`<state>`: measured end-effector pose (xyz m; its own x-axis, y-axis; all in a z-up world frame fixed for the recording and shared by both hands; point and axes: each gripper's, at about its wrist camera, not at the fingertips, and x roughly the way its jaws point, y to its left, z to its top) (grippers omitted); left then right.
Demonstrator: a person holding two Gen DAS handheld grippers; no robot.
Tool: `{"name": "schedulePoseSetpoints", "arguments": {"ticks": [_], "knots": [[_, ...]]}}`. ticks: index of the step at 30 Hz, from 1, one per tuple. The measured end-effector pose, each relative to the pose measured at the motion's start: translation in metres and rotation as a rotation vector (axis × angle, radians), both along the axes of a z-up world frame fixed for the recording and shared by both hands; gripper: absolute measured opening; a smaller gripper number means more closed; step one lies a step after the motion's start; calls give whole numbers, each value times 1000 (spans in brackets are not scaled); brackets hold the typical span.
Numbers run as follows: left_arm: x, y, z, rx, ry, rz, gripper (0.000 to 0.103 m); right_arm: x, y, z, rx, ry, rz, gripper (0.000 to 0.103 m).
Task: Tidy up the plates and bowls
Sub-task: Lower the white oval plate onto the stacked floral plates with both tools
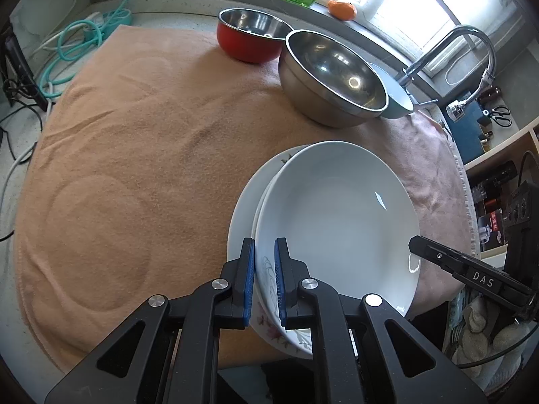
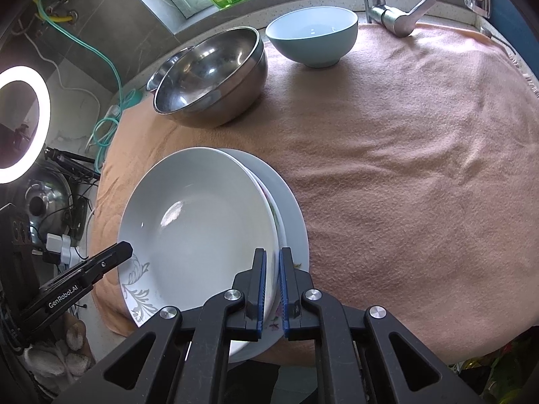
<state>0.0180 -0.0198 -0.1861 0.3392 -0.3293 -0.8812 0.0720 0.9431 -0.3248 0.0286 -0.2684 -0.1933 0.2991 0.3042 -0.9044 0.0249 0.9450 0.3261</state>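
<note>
Stack of plates at the near edge of the towel-covered counter, partly overhanging it, with the steel bowl, red bowl and blue bowl lined along the far edge — well apart from the stack. The left gripper is narrowed onto the stack's left rim and the right gripper onto its right rim, each gripping the patterned plate under the plain white top plate. Both hands flank the stack equally; the bowls lie straight ahead.

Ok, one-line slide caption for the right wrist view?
Right tongs clamp the plate stack rim on a peach towel; steel bowl and blue bowl behind.
</note>
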Motion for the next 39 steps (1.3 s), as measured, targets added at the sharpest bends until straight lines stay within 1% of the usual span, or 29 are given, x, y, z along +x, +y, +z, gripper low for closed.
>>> {"name": "schedulePoseSetpoints", "arguments": {"ticks": [10,21,28,33,39], "knots": [[0,7,11,-4,-33,14,9,-3,-2,4,3,-14,-17,8],[4,16,14,-18,-36,34,9,-2,-7,15,36,-47,-48,9],[8,24,17,-14,-47,49,9,-1,-4,28,26,-121,-29,9],[12,27,22,-11,-59,54,9,3,-5,36,24,-153,-26,9],[20,28,26,-6,-75,56,9,11,-4,50,7,-199,12,9]]}}
